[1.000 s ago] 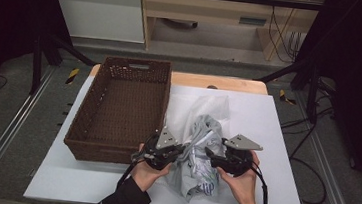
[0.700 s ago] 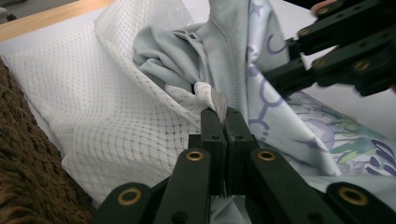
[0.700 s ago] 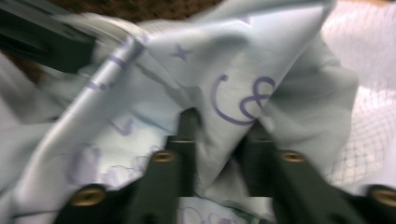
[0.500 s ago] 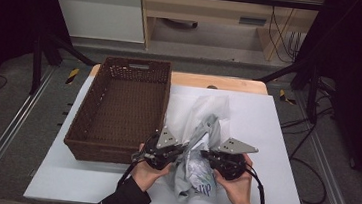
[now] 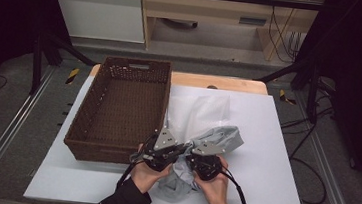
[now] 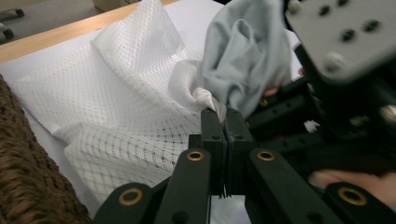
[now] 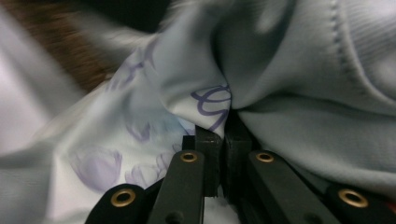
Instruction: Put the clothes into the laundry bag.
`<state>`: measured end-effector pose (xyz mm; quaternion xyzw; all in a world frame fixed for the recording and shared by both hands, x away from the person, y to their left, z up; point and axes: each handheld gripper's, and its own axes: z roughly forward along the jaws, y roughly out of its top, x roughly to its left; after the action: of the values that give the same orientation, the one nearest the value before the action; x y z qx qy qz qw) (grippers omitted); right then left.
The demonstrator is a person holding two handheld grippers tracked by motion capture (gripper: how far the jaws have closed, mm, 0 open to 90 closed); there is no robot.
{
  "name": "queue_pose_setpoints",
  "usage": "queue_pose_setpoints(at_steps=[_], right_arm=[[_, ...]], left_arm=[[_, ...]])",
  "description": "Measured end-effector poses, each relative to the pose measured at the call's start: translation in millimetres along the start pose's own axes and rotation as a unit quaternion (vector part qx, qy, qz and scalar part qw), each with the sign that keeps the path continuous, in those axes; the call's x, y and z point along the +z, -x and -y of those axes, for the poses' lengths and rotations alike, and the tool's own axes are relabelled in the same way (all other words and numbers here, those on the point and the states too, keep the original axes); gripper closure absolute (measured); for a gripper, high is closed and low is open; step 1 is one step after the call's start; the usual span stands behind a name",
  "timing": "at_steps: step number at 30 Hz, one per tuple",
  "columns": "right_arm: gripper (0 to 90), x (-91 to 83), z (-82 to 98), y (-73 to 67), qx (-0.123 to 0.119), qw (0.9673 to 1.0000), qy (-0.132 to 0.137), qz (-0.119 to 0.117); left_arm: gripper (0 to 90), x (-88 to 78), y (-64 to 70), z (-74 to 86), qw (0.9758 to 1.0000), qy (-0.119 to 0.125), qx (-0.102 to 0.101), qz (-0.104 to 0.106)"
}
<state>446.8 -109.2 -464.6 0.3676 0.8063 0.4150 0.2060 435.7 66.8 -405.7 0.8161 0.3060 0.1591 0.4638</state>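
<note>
White sheet covers a wooden table on a grey floor, dark frame rails at both sides. Basket: brown wicker, rectangular, open-topped, at the sheet's left. Mesh bag: white netting, crumpled, beside the basket. Garment: soft pale grey-blue knit, stitched seam, purple print, bunched just right of the bag. Left gripper: jaws clamped on a twist of the mesh. Right gripper: jaws just closed, pinching a fold of the garment, close beside the left.
</note>
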Motion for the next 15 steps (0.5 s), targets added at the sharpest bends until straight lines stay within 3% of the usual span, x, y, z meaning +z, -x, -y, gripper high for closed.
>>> queue_pose_setpoints(at_steps=[2,4,7,10,13,15], right_arm=[[88.0,3.2,0.7,2.0,0.006,0.9998,0.006,0.017],[87.2,3.3,0.7,1.6,0.005,0.9999,0.006,0.015],[75.8,-2.8,-0.6,2.7,-0.006,0.9998,0.003,-0.017],[68.3,-19.4,-5.0,6.9,0.012,0.9986,0.007,-0.05],[64.3,-41.7,-10.3,14.3,0.016,0.9983,0.019,-0.052],[60.6,-53.6,-13.5,18.7,0.011,0.9986,0.035,-0.038]], left_arm=[[88.8,4.3,0.2,2.8,1.0,-0.009,0.001,0.001],[88.8,6.0,0.4,4.7,0.9999,-0.013,0.002,-0.002],[88.7,6.8,-0.2,5.9,0.9998,-0.016,0.01,-0.012],[88.7,7.0,-2.8,6.3,0.9998,-0.015,0.005,-0.013],[88.6,7.6,-3.9,7.4,0.9997,-0.017,0.004,-0.017],[88.6,7.7,-3.9,7.7,0.9996,-0.02,0.006,-0.019]])
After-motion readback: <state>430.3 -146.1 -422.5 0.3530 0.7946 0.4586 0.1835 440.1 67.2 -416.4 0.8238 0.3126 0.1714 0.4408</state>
